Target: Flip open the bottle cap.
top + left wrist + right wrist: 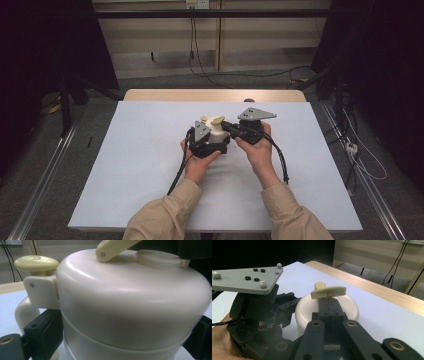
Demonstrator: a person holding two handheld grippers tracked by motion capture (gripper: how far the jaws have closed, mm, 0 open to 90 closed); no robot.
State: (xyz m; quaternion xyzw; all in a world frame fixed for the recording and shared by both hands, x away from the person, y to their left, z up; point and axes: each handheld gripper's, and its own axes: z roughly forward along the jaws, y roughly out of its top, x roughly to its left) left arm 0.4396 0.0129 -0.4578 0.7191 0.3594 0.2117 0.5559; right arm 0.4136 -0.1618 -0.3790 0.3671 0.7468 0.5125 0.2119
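Observation:
A cream lidded jug (216, 136) stands in the middle of the white sheet. My left gripper (214, 145) is shut on its body, one jaw on each side, as the left gripper view shows around the jug (130, 302). A pale yellow lever (218, 120) rises from the lid, and my right gripper (226, 125) is shut on it. In the right gripper view the two jaws (329, 303) meet under the lever (328, 292). A yellow knob (36, 263) sits above the jug's side handle (23, 312).
The white sheet (150, 165) covers a wooden table (215, 95) with open room on all sides of the jug. Cables (225, 75) lie on the floor behind. Metal rails (45, 175) run along both sides of the table.

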